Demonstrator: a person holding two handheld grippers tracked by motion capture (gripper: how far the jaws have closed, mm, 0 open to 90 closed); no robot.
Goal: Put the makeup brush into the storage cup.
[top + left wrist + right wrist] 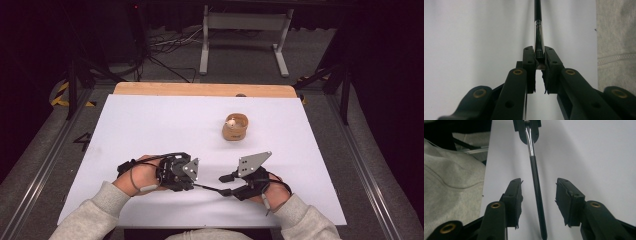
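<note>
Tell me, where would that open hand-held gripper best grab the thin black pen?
Grip the pen on its free black barrel, closing the right hand-held gripper from both sides. The left hand-held gripper already clamps the shiny end, and the straight barrel lies between the open jaws.

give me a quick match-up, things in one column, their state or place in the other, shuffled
Things:
1. left tongs
2. right tongs
3. black pen
4. wooden cup

States or places:
A. stands farther back on the white table
B. open, pads clear of the pen
C. shut on one end of the pen
D. runs between both tongs

Pairs: 1-C, 2-B, 3-D, 4-A
</note>
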